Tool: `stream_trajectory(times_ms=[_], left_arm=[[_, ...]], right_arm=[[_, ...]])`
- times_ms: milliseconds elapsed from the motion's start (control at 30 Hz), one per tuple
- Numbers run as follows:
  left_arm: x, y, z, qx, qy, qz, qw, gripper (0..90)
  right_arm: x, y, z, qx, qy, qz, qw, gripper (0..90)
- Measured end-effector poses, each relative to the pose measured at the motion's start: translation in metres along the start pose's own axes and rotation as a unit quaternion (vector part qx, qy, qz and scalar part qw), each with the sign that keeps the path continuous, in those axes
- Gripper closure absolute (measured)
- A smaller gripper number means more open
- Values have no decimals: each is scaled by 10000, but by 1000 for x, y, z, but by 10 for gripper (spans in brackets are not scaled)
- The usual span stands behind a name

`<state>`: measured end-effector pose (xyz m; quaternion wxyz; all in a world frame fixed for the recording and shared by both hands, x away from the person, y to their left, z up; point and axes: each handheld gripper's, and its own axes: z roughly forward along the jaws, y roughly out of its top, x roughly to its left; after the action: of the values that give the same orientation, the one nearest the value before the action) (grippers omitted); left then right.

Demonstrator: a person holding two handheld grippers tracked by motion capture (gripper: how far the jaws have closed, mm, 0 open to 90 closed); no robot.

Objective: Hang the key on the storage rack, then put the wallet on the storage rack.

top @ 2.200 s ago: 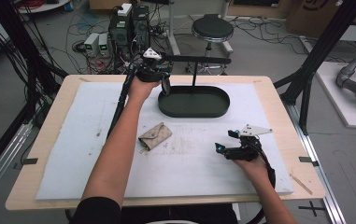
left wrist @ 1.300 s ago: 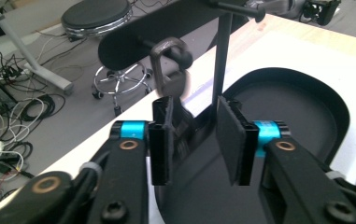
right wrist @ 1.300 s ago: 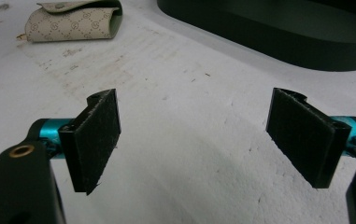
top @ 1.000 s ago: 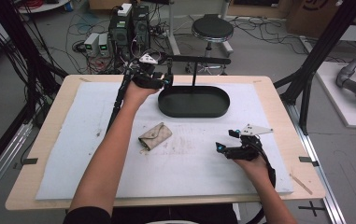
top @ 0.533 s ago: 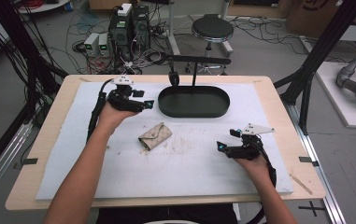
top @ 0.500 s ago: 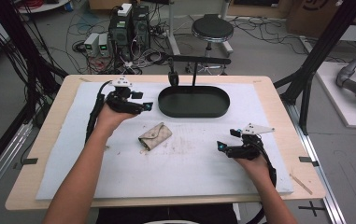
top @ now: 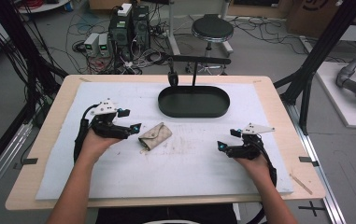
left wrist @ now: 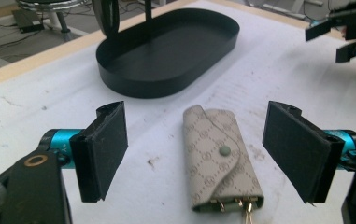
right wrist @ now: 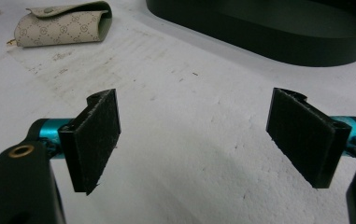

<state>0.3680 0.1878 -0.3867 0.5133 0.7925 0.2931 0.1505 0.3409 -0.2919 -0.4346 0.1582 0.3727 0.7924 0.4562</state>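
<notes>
The little beige key pouch [left wrist: 220, 158] lies flat on the white mat, near the black tray [left wrist: 166, 51] — between the left gripper [left wrist: 203, 154]'s wide-apart jaws, untouched; the right gripper [right wrist: 203, 140] gapes too — well away

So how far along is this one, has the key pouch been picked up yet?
Not yet. The key pouch lies flat on the white mat, snap closed, outside the black tray, which holds nothing. In hand: the left gripper is lined up on it, jaws open either side, not touching. The right gripper hangs open over bare mat. Grasping and any placing remain.
</notes>
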Motion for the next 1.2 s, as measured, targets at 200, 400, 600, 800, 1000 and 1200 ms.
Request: stream_trajectory(times_ms=[200, 400, 600, 800, 1000, 1200], left_arm=[[-3, -16, -3, 138, -92, -70, 9998, 211], [0, -34, -7, 282, -22, -170, 9995, 195], [0, -34, -3, 309, -17, -144, 9994, 185], [-1, -33, -4, 279, -73, -165, 9994, 178], [0, -34, -1, 284, -132, -211, 9993, 176], [0, -34, -1, 298, -144, -230, 9992, 176]], right_arm=[[-1, 0, -1, 2, 4, 16, 10000, 180], [-6, 0, -2, -48, -14, 58, 10000, 180], [-7, -1, -4, -48, -82, 56, 9999, 179], [-10, -2, -1, 4, -102, 87, 9999, 179], [-9, -2, 0, 45, -96, 78, 9999, 180], [-9, -2, 0, 54, -97, 73, 9999, 179]])
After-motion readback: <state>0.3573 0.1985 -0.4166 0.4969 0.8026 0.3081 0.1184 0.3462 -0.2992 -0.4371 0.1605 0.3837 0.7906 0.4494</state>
